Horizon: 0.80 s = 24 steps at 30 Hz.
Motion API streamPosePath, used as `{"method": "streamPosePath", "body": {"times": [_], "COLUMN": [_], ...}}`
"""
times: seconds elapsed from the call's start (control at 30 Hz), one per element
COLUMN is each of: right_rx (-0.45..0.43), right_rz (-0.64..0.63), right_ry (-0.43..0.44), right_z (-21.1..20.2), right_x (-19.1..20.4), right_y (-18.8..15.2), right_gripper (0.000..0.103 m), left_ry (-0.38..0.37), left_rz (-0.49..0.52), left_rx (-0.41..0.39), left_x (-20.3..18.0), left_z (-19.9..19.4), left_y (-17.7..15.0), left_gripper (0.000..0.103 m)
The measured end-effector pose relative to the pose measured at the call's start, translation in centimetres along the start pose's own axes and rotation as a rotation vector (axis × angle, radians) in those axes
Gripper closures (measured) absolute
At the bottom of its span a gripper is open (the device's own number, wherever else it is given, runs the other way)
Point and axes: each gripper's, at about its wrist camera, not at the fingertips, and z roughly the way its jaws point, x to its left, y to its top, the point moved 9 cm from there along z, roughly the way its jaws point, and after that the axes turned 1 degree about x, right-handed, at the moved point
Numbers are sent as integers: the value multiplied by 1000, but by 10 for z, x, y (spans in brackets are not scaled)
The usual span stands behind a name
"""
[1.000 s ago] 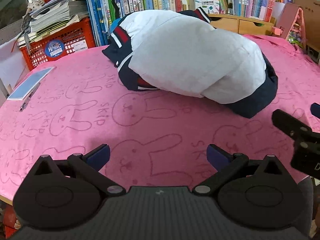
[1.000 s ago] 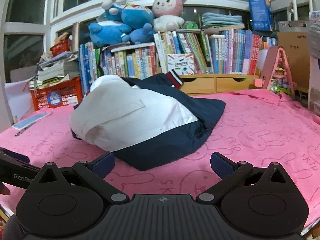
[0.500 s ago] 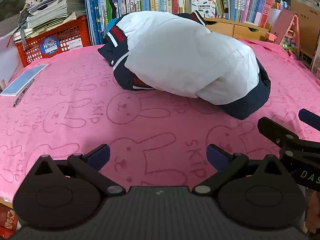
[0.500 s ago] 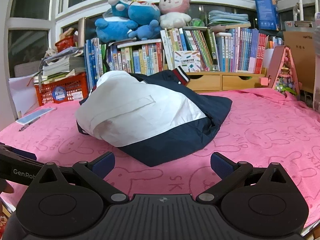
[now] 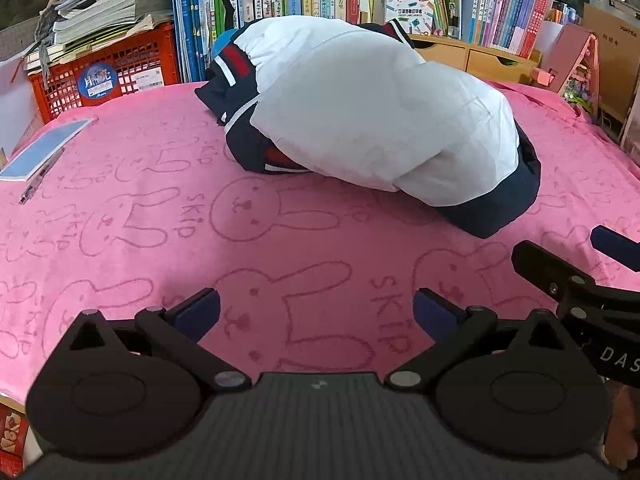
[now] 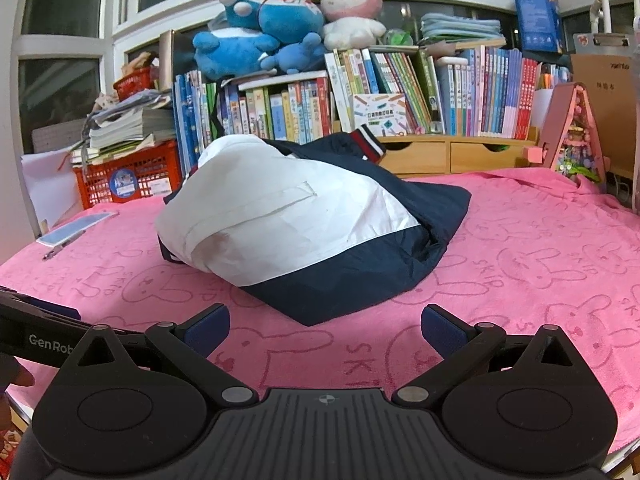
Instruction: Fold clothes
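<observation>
- The jacket (image 5: 384,120), white and navy with red and white striped trim, lies bunched in a heap on the pink blanket (image 5: 280,248), ahead of both your grippers and not touched by either.
- Your left gripper (image 5: 316,312) hovers low over the blanket at its near edge, its blue-padded fingers spread wide with nothing between them but the printed rabbits and the word SKIP.
- Your right gripper (image 6: 325,326) sits just beside it, likewise spread wide and empty, with the jacket's navy hem just ahead of the gap between the pads.
- In the left wrist view, the right gripper's black arm and one blue fingertip (image 5: 612,242) come in from the right edge, near the jacket's navy corner but apart from it.
- In the right wrist view, the left gripper's body enters at the left edge.
- To your left on the blanket lie a blue-covered booklet (image 5: 44,148) and a pen (image 5: 40,178) just beside it, well apart from the jacket.
- Behind the jacket stand a red crate (image 6: 128,174) with papers stacked on top, a row of books (image 6: 360,104), and wooden drawers (image 6: 452,154).
- Plush toys (image 6: 296,20), blue ones and a pink rabbit, sit on top of the books.
</observation>
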Motion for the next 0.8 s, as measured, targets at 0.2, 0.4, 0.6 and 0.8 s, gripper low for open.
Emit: {"method": "streamPosePath", "body": {"times": [0.2, 0.4, 0.6, 0.8], "right_rx": [2, 8, 11, 112], "right_rz": [4, 6, 13, 32], "right_ry": [2, 7, 25, 12], "right_z": [1, 2, 7, 56], "right_x": [-1, 0, 1, -1], "right_y": [0, -2, -3, 7], "right_gripper": [0, 0, 0, 0], "left_ry": [0, -1, -2, 27], "left_rz": [-8, -16, -18, -34], "left_rx": [4, 12, 15, 27], "left_x": [2, 4, 6, 21], "left_z": [2, 4, 5, 5], "left_y": [-2, -3, -5, -8], "left_gripper": [0, 0, 0, 0]}}
